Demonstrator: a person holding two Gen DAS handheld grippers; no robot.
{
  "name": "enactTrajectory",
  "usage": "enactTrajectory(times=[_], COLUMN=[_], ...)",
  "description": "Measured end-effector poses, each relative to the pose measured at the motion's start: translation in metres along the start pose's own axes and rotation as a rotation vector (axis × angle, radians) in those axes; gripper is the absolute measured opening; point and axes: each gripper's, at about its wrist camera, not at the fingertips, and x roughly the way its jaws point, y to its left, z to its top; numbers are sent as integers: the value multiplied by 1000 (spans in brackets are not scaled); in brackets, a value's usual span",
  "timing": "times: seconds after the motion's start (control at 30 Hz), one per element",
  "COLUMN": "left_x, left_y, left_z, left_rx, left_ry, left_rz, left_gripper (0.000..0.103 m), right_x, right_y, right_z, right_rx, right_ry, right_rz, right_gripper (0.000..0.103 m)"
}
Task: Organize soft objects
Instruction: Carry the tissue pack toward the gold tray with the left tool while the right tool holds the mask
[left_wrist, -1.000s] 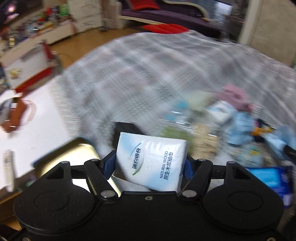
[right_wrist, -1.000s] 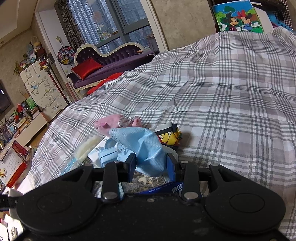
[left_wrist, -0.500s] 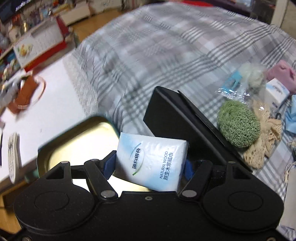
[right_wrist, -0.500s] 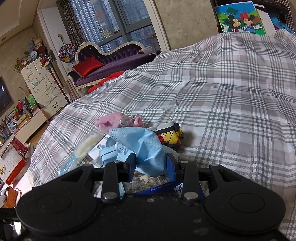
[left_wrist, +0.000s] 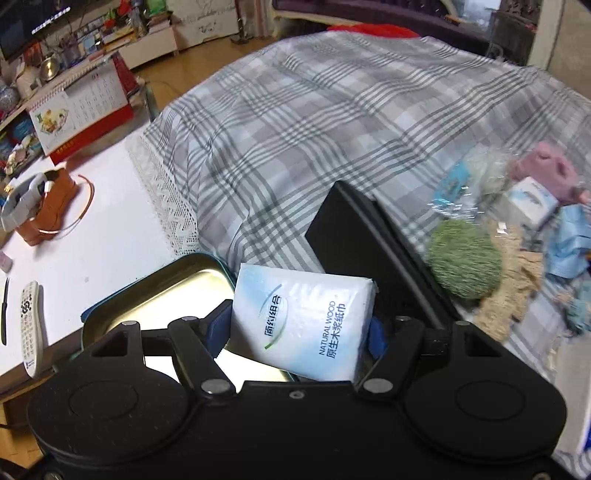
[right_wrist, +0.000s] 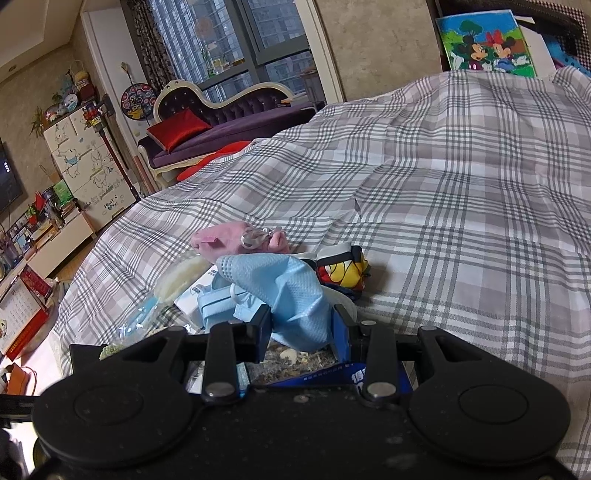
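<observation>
My left gripper (left_wrist: 301, 326) is shut on a white-and-blue tissue pack (left_wrist: 301, 325), held over an open metal tin (left_wrist: 166, 291) next to its upright black lid (left_wrist: 365, 243). My right gripper (right_wrist: 303, 325) is shut on a light blue face mask (right_wrist: 284, 291), just above a pile on the plaid bedspread (right_wrist: 443, 184). The pile holds a pink cloth (right_wrist: 225, 240), a colourful soft toy (right_wrist: 343, 267) and more blue masks (right_wrist: 218, 302). In the left wrist view the pile shows a green scrubber ball (left_wrist: 463, 258), beige lace (left_wrist: 517, 273), a small tissue pack (left_wrist: 532, 199) and a pink cloth (left_wrist: 550, 170).
A white table (left_wrist: 92, 240) at the left carries a remote (left_wrist: 29, 328), an orange holder (left_wrist: 48, 206) and a desk calendar (left_wrist: 81, 110). A blue packet (right_wrist: 343, 376) lies under my right gripper. A purple sofa (right_wrist: 229, 122) stands beyond the bed.
My left gripper swung left and back with the tissue pack, from over the pile to above the tin. My right gripper has hardly moved, still holding the mask.
</observation>
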Motion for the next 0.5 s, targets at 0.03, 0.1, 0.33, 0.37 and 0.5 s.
enactTrajectory(times=[0.03,0.1,0.33,0.37,0.5], left_x=[-7,-21,-52,-52,-53], left_y=[0,-1,7,10,25], left_z=[-1,-4,-24,-26,-38], left_rx=[4,13,27,26,13], left_ry=[-5,-7,-8,-3,7], left_rz=[-21,-60,-139,-143,-138], left_gripper=[65,65,65,65,65], right_x=[-1,-2,-15,-14,-12], right_y=[1,3,20,23,29], right_z=[0,-1,-4,-5,-7], right_rx=[-4,-15,-92,-104,-126], right_ry=[-4,-16,-86,-84,-65], right_rz=[3,12,23,16,-6], right_gripper=[35,35,32,28,27])
